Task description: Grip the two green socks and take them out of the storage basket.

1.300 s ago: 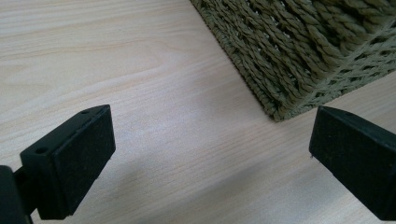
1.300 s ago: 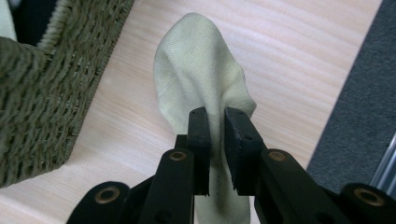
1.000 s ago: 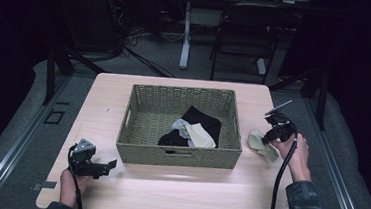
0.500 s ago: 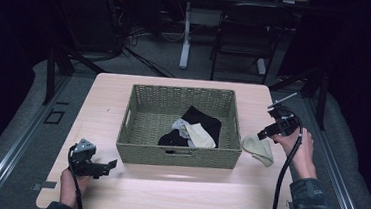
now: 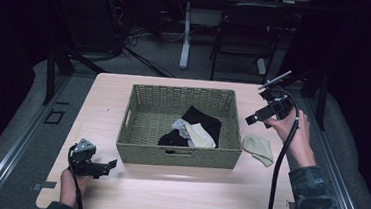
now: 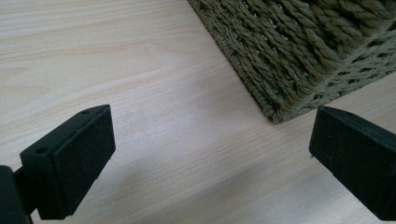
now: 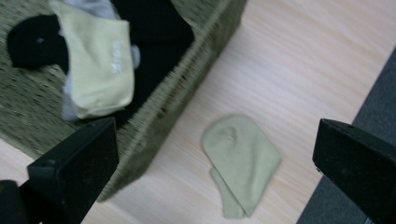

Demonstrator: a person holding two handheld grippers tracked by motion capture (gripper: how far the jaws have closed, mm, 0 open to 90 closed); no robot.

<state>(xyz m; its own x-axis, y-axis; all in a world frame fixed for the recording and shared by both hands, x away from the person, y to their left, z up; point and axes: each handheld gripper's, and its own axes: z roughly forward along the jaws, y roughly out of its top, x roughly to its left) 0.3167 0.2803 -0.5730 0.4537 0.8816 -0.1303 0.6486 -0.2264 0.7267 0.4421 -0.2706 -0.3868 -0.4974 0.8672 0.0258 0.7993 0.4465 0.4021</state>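
Observation:
A pale green sock (image 5: 259,148) (image 7: 240,161) lies folded on the table just right of the woven basket (image 5: 140,146) (image 7: 187,84). Inside the basket lie a second pale green sock (image 5: 198,134) (image 7: 100,70), a black garment (image 5: 203,120) and a grey piece. My right gripper (image 5: 253,117) (image 7: 215,163) hangs above the table sock; its jaws have just been opening and stand open with nothing between them. My left gripper (image 5: 109,165) (image 6: 210,154) rests low at the table's front left, open, pointing at the basket's near corner (image 6: 280,112).
The wooden table (image 5: 176,194) has bare surface in front of the basket and at its left. Its right edge runs close to the table sock, with grey floor (image 7: 355,93) beyond. A chair (image 5: 249,34) and a desk leg stand behind the table.
The right gripper let go of the pale green sock, which now lies on the table, and rose up and away from it with jaws spread. The left gripper kept still.

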